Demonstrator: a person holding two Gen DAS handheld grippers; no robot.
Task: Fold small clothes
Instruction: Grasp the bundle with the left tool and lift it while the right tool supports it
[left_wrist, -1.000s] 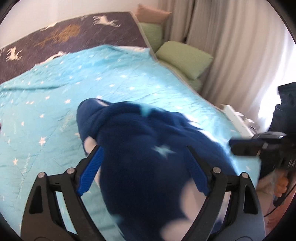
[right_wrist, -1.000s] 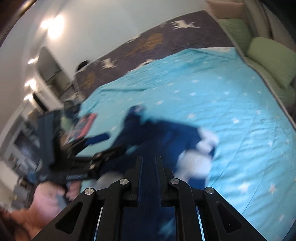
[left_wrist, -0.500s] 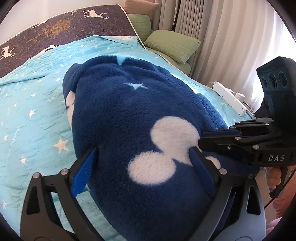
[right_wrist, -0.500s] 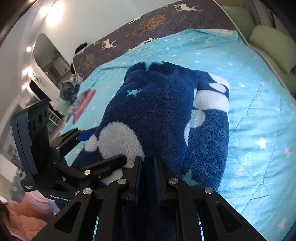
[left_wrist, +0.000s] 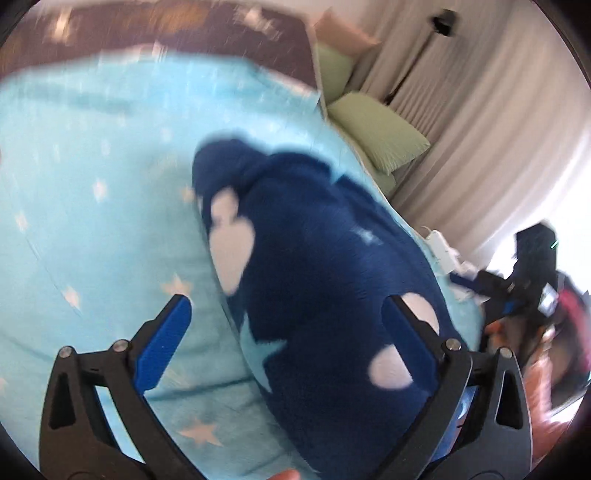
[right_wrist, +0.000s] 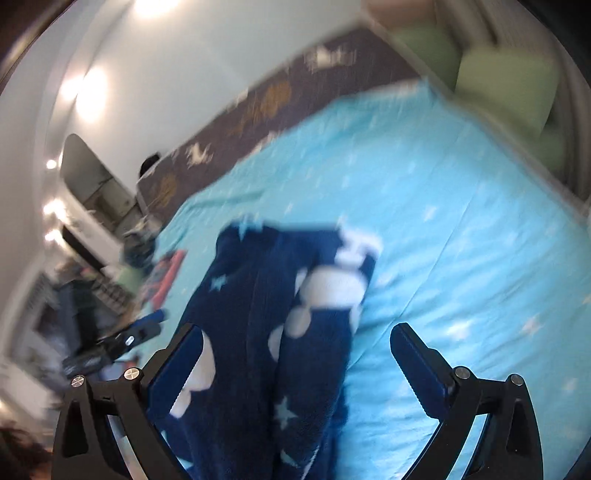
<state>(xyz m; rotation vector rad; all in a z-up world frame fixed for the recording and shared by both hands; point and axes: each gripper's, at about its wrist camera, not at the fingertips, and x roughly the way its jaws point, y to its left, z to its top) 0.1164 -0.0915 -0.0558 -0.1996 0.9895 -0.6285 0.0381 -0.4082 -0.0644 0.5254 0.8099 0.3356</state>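
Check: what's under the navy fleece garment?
The navy fleece garment lies on the light-blue star quilt, which shows all around it. The patch directly beneath is covered, so anything there is hidden.

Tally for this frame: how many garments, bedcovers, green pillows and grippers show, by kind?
Navy fleece garment with white patches: 1
Light blue star-print bedcover: 1
Green pillows: 2
Grippers: 2, the left gripper and the right gripper, both open
Total: 6

Bright daylight, heavy motion blur, seemingly.
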